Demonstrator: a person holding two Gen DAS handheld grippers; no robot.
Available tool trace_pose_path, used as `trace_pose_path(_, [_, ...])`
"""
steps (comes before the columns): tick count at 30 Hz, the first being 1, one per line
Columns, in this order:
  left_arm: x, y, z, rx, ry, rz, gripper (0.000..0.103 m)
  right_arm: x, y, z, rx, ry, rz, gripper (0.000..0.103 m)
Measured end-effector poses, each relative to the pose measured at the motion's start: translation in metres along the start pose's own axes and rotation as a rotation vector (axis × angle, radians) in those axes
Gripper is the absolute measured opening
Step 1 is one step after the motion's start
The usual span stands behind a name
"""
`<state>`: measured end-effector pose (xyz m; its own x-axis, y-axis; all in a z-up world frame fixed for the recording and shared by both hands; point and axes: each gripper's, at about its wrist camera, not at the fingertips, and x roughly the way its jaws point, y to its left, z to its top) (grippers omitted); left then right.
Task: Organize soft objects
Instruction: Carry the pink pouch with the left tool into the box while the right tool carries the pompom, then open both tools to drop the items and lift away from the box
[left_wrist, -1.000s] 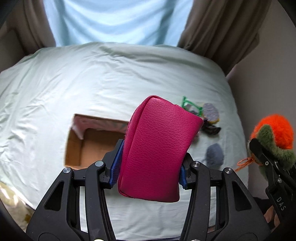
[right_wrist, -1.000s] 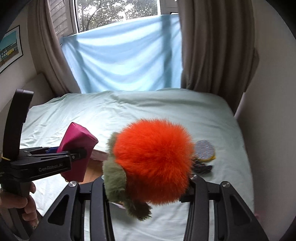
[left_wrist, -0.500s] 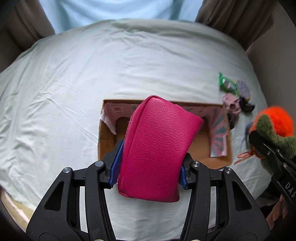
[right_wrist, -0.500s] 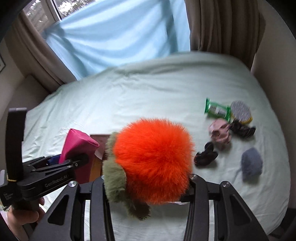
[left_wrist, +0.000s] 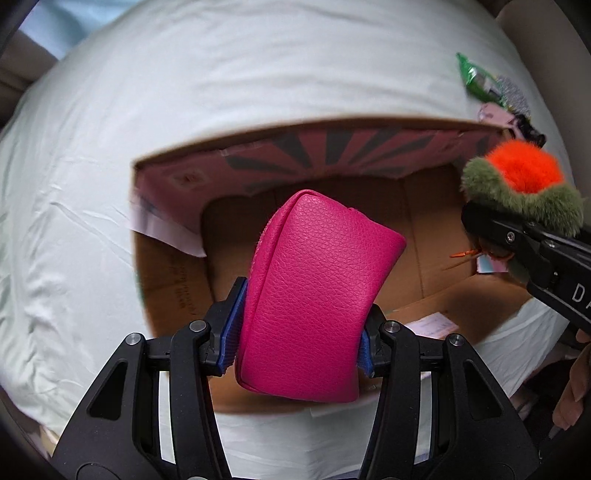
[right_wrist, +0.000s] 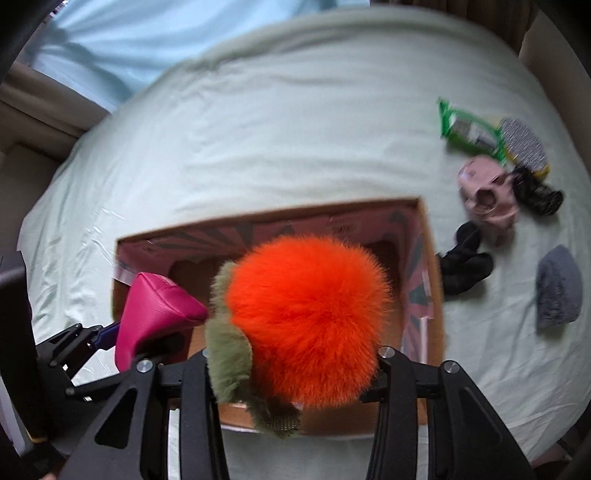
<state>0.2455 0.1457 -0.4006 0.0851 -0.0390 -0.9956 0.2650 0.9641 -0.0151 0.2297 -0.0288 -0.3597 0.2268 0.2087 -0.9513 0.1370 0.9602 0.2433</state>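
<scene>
The bed, covered by a pale green sheet, carried every item. An open cardboard box lay on it, its inner flaps printed pink with dark rays.

The left hand-held gripper was pinching a pink pouch between its blue pads, above the box opening. The pouch's long axis ran forward along the fingers and leaned slightly right, with its zipped edge on the left side.

The right hand-held gripper was clamped on an orange and green pompom, held over the right part of the box. In the left wrist view a thin orange cord hung beneath the pompom.

Beside the box's right wall, on the sheet, lay a black soft item, touching or just beside the wall. Farther right lay a grey fuzzy pad, a pink fabric piece, another black item, a green packet and a speckled round pad. These lay well apart from both hand-held grippers.
</scene>
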Motion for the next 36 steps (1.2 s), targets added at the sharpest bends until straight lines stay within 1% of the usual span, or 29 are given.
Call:
trace_pose_path(4, [0.017, 0.001, 0.002, 0.016, 0.032, -0.001, 0.046, 0.022, 0.000, 0.005, 0.018, 0.056, 0.000, 0.039])
trace_pose_path(6, [0.022, -0.001, 0.005, 0.052, 0.035, 0.006, 0.047, 0.029, 0.001, 0.008, 0.037, 0.079, 0.000, 0.039])
trace_pose_path(7, [0.022, -0.003, 0.006, 0.076, 0.034, 0.005, 0.053, 0.033, 0.001, 0.009, 0.046, 0.085, 0.005, 0.040])
trace_pose_path(8, [0.021, -0.006, 0.006, 0.108, 0.031, 0.003, 0.071, 0.037, 0.000, 0.010, 0.060, 0.092, 0.015, 0.046])
trace_pose_path(9, [0.020, -0.009, 0.006, 0.136, 0.028, 0.011, 0.087, 0.040, -0.001, 0.013, 0.066, 0.101, 0.030, 0.052])
trace_pose_path(10, [0.017, -0.011, 0.006, 0.157, 0.017, 0.018, 0.102, 0.043, -0.001, 0.014, 0.065, 0.117, 0.038, 0.073])
trace_pose_path(11, [0.013, -0.012, 0.005, 0.166, -0.001, 0.012, 0.103, 0.046, -0.001, 0.016, 0.057, 0.134, 0.037, 0.101])
trace_pose_path(12, [0.010, -0.012, 0.005, 0.170, -0.008, 0.000, 0.103, 0.046, 0.000, 0.017, 0.041, 0.138, 0.034, 0.103])
trace_pose_path(15, [0.003, -0.009, 0.002, 0.159, -0.021, -0.017, 0.103, 0.039, -0.002, 0.019, 0.017, 0.108, 0.027, 0.103])
trace_pose_path(20, [-0.011, 0.003, -0.003, 0.123, -0.043, -0.030, 0.103, 0.028, -0.001, 0.016, 0.023, 0.094, 0.023, 0.103])
trace_pose_path(27, [-0.039, 0.012, -0.010, 0.082, -0.083, -0.028, 0.103, 0.002, 0.005, 0.009, -0.004, 0.053, 0.016, 0.103])
trace_pose_path(33, [-0.076, 0.010, -0.024, 0.065, -0.150, -0.012, 0.103, -0.030, 0.016, -0.003, -0.048, 0.014, 0.003, 0.103])
trace_pose_path(36, [-0.098, 0.009, -0.034, 0.057, -0.189, -0.005, 0.103, -0.052, 0.025, -0.013, -0.101, -0.024, -0.012, 0.103])
